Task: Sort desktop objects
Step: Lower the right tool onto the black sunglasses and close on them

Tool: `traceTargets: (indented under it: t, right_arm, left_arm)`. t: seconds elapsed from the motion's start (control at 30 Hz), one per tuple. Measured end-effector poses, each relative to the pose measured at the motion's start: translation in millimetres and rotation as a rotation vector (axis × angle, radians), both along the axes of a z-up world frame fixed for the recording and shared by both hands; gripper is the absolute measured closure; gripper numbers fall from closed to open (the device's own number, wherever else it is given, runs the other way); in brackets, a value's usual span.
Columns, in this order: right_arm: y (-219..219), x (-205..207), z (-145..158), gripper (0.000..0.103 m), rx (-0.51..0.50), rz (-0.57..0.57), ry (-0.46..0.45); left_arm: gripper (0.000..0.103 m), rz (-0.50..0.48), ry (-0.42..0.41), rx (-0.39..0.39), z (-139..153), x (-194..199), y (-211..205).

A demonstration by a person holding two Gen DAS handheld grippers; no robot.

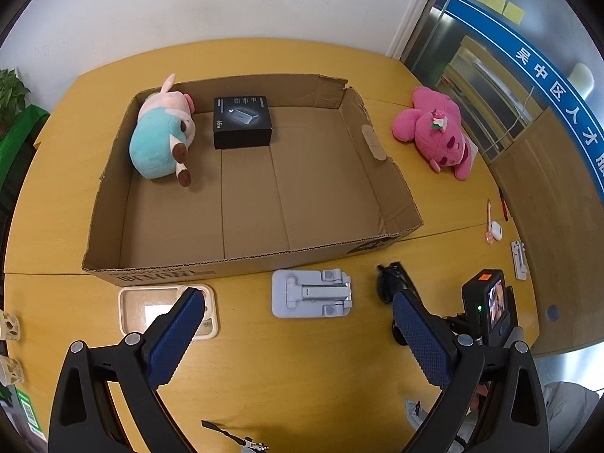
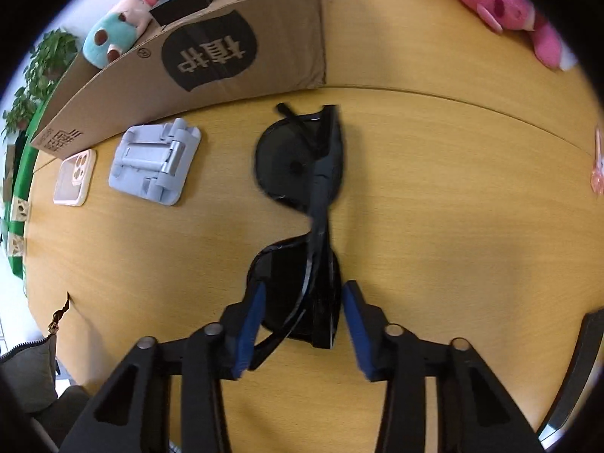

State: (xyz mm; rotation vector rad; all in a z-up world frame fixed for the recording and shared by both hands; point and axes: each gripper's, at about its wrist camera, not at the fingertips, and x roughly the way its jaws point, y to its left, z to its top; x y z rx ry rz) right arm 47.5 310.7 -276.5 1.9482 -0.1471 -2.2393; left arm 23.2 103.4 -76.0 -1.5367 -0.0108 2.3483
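Black sunglasses [image 2: 302,173] lie folded on the wooden table [image 2: 453,226], their near lens between the blue pads of my right gripper [image 2: 304,294], whose jaws stand around it with small gaps. My left gripper [image 1: 298,302] is open and empty above a grey folding phone stand [image 1: 311,293] and a cream phone case [image 1: 136,307]. The sunglasses [image 1: 389,283] and the right gripper's camera [image 1: 487,302] show at the right in the left wrist view. The cardboard box [image 1: 264,260] holds a blue-pink plush pig [image 1: 162,136] and a black carton [image 1: 241,120].
A pink plush bear [image 1: 438,132] lies right of the box. A pink pen [image 1: 489,222], a white earbud case [image 1: 496,229] and a white clip [image 1: 519,258] lie near the table's right edge. A green plant [image 1: 11,94] stands at the left.
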Motion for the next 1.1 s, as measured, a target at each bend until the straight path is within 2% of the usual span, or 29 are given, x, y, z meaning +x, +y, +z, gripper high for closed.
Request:
traceTargets:
  t: [0.1,0.33,0.43,0.57,0.63,0.73,0.77,0.8,0.83,0.87,0.97,1.1]
  right_arm:
    - [5.7,-2.2,2.6,0.081,0.002,-0.02,0.008]
    - [27.4,-0.7,3.2,0.085,-0.121,-0.108,-0.019]
    - [39.3,3.7,-0.5,0.085,-0.199,-0.167,-0.042]
    - [50.8,16.8,-14.8,0.085,-0.353,-0.248,-0.101]
    - [55.7,21.3,-16.0,0.085,-0.381,-0.258,-0.106]
    - [58.6,27.2,-10.7,0.082,-0.337,-0.252,-0.085]
    - [54.6,29.1,-7.1,0.07,-0.288,-0.244,-0.066]
    - [54.0,29.4,-1.3,0.047,-0.246,-0.23,-0.046]
    - [50.9,26.1,4.1,0.038,-0.214,-0.213,-0.02]
    - [48.7,19.6,12.0,0.033,-0.168,-0.174,0.025]
    - [44.6,21.8,30.0,0.033,-0.056,-0.04,0.133]
    - [0.2,51.6,44.7,0.033,0.126,0.253,0.309]
  left_arm:
    - [0.002,-0.013,-0.012,0.0,-3.2,0.5,4.0]
    - [0.002,-0.041,-0.036,0.006,-9.9,1.2,13.0]
    - [0.002,-0.052,-0.062,0.017,-15.9,1.5,16.7]
    - [0.002,-0.063,-0.088,0.028,-22.0,3.5,20.1]
    - [0.002,-0.066,-0.102,0.031,-24.6,4.2,22.2]
    - [0.002,-0.07,-0.114,0.033,-27.3,5.2,23.8]
    - [0.002,-0.071,-0.115,0.033,-28.2,4.9,23.9]
    - [0.002,-0.071,-0.117,0.033,-28.8,5.0,23.9]
    - [0.002,-0.071,-0.118,0.034,-29.3,5.0,23.9]
    - [0.002,-0.071,-0.119,0.034,-29.8,4.9,23.9]
    - [0.002,-0.068,-0.123,0.037,-31.1,4.8,23.0]
    - [0.002,-0.063,-0.128,0.037,-33.1,5.7,20.3]
